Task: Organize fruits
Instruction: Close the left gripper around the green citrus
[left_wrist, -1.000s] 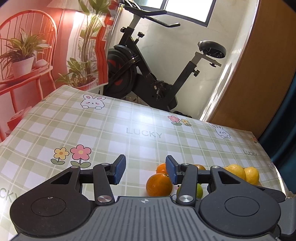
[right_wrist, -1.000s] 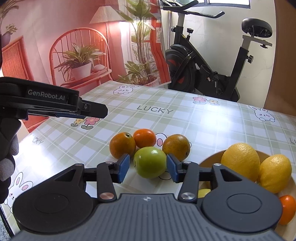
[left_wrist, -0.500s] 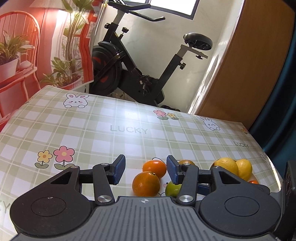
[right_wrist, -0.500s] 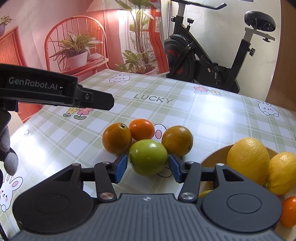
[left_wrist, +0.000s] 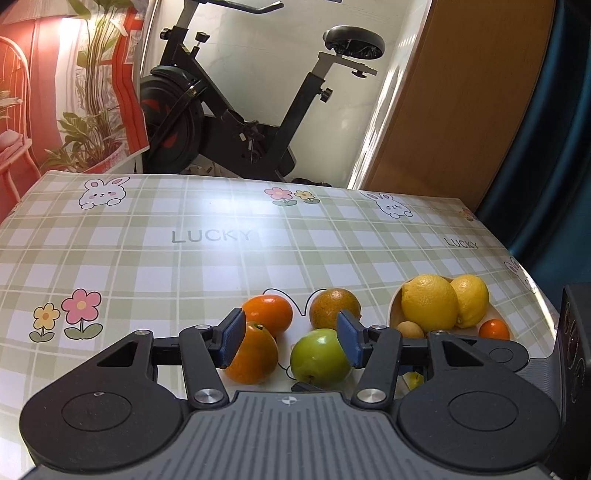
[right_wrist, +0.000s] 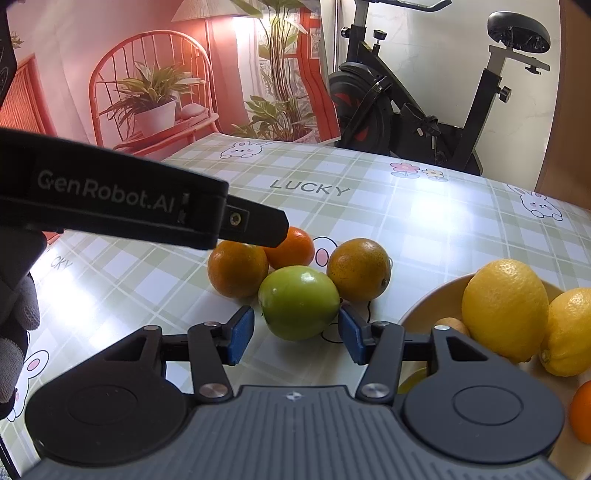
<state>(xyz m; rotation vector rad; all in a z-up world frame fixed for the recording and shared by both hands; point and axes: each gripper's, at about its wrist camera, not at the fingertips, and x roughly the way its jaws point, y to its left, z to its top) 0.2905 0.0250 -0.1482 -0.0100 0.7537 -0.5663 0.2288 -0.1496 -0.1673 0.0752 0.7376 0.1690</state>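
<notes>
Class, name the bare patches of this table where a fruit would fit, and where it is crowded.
Free: checked tablecloth between the LUCKY print and flower print. Crowded: three oranges round the green apple, and the lemon-filled cream bowl.

On the worktop (right_wrist: 443, 229) an apple (right_wrist: 299, 302) lies nearest, with three oranges touching behind it: one to its left (right_wrist: 236, 268), one in the middle at the back (right_wrist: 293, 248), one to its right (right_wrist: 359, 269). Right of them a bowl (right_wrist: 432, 306) holds two lemons (right_wrist: 505, 309) side by side. An exercise bike (right_wrist: 424, 103) stands beyond the far edge.
</notes>
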